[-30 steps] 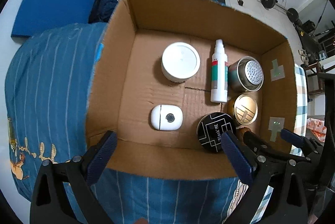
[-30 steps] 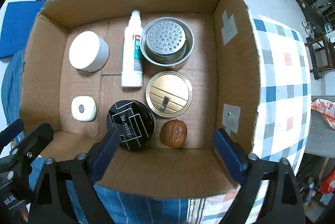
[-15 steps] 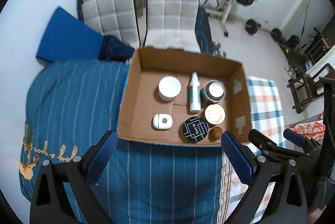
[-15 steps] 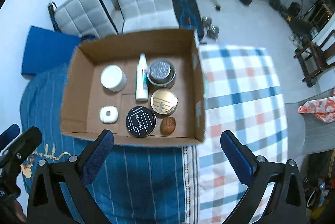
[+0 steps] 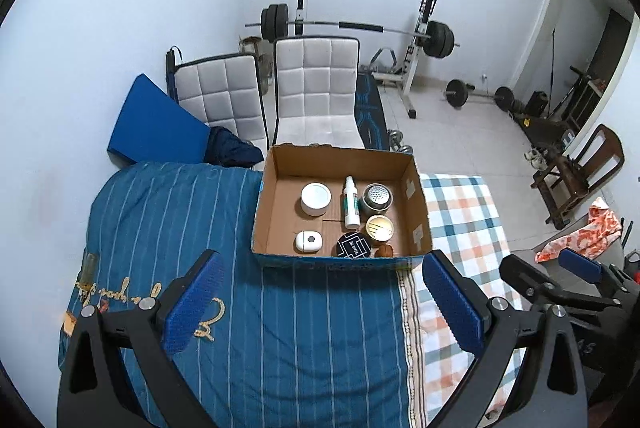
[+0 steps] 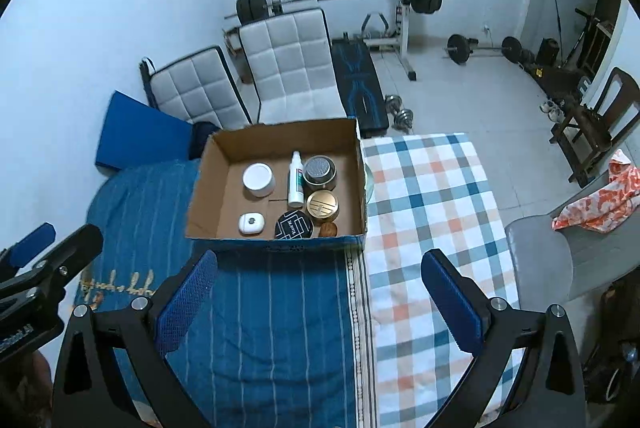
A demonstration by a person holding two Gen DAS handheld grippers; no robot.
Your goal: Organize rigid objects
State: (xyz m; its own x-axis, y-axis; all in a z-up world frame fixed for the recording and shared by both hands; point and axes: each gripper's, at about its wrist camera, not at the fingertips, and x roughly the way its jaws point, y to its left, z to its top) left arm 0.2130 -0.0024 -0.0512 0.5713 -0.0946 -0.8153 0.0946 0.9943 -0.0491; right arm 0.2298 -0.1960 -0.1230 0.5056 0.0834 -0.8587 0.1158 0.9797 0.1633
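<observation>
Fingers point(image 5: 192, 308) (both pairs spread) hang well short of cardboard box point(image 5: 340, 260).

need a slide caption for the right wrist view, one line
Right gripper open and empty above the bed, facing a cardboard box holding seven small items, including a spray bottle and walnut.

White walls, pale tiled floor point(image 5: 472, 123), two white quilted chairs point(image 5: 316, 87) behind bed w/ blue striped cover point(image 5: 168, 228), barbell rack point(image 5: 352, 27) at back, wooden chair point(image 5: 580, 175) at rt.
</observation>
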